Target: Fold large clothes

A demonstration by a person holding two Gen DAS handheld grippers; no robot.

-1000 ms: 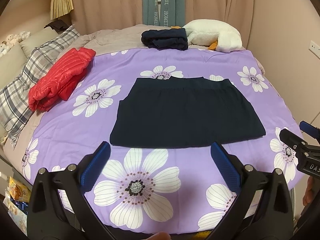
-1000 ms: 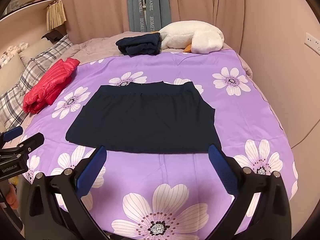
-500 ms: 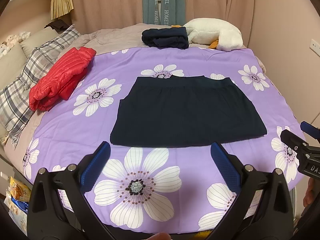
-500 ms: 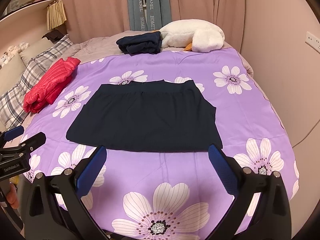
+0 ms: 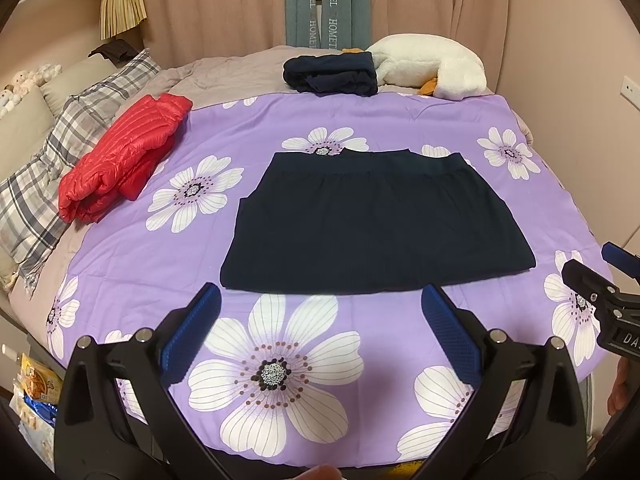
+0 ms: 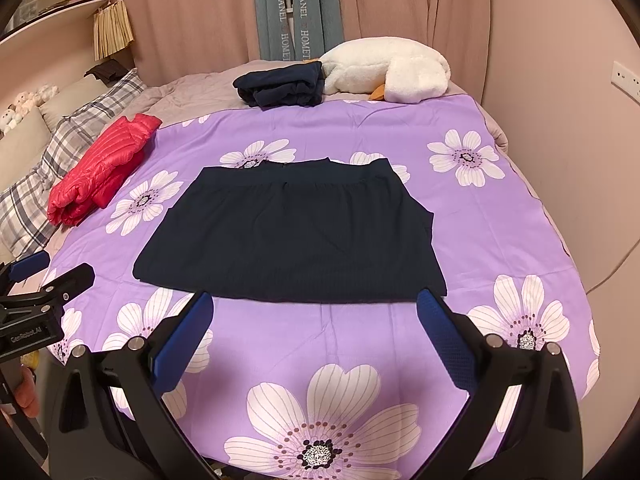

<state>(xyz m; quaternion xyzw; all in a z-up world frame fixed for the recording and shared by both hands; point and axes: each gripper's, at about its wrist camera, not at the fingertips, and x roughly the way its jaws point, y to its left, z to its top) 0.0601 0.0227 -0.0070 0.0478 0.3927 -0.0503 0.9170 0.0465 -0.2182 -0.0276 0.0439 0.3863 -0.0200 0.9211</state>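
Note:
A dark navy garment [image 5: 372, 220] lies spread flat on the purple flowered bedspread [image 5: 400, 120], waistband at the far side. It also shows in the right wrist view [image 6: 292, 236]. My left gripper [image 5: 320, 328] is open and empty, hovering just short of the garment's near hem. My right gripper [image 6: 316, 332] is open and empty, also just short of the near hem. Each gripper shows at the edge of the other's view: the right one [image 5: 592, 276] and the left one [image 6: 52, 276].
A folded red puffer jacket [image 5: 120, 152] lies at the left by a plaid pillow [image 5: 52, 160]. A folded dark garment [image 5: 332, 74] and a white plush toy [image 5: 432, 64] sit at the far end. A wall stands close on the right.
Both grippers have drawn back and risen very slightly; the garment sits a touch farther away in view. Both grippers stay open.

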